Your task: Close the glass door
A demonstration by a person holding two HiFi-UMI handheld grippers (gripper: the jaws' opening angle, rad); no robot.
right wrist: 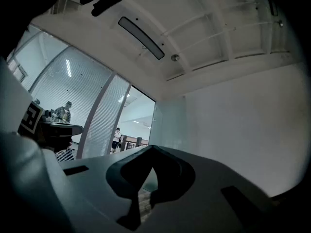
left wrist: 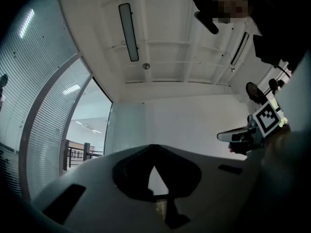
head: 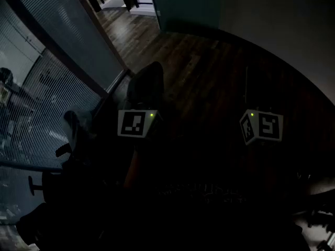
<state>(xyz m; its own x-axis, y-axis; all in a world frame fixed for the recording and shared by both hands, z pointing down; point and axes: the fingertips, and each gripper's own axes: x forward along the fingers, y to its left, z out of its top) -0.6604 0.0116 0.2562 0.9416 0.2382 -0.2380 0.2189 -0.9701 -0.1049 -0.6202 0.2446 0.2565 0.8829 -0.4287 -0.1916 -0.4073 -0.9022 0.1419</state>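
The glass door [right wrist: 167,123] stands swung open against the white wall [right wrist: 243,130], beside the open doorway [right wrist: 138,123]. From the left gripper view the same door [left wrist: 125,127] shows past the doorway [left wrist: 92,125]. In the head view it is the teal panel [head: 183,4] at the top. My left gripper [left wrist: 154,149] is shut with nothing in it, and its dark jaws [head: 147,82] point toward the doorway. My right gripper [right wrist: 153,150] is also shut and empty. Only its marker cube [head: 261,127] shows in the dark head view. Both grippers hang well short of the door.
A striped glass wall [head: 52,93] with a dark frame runs along the left. A chair-like shape [head: 73,132] stands near it. The floor [head: 209,61] is dark wood. A person [right wrist: 116,137] stands beyond the doorway, and another [right wrist: 63,111] is behind the striped glass.
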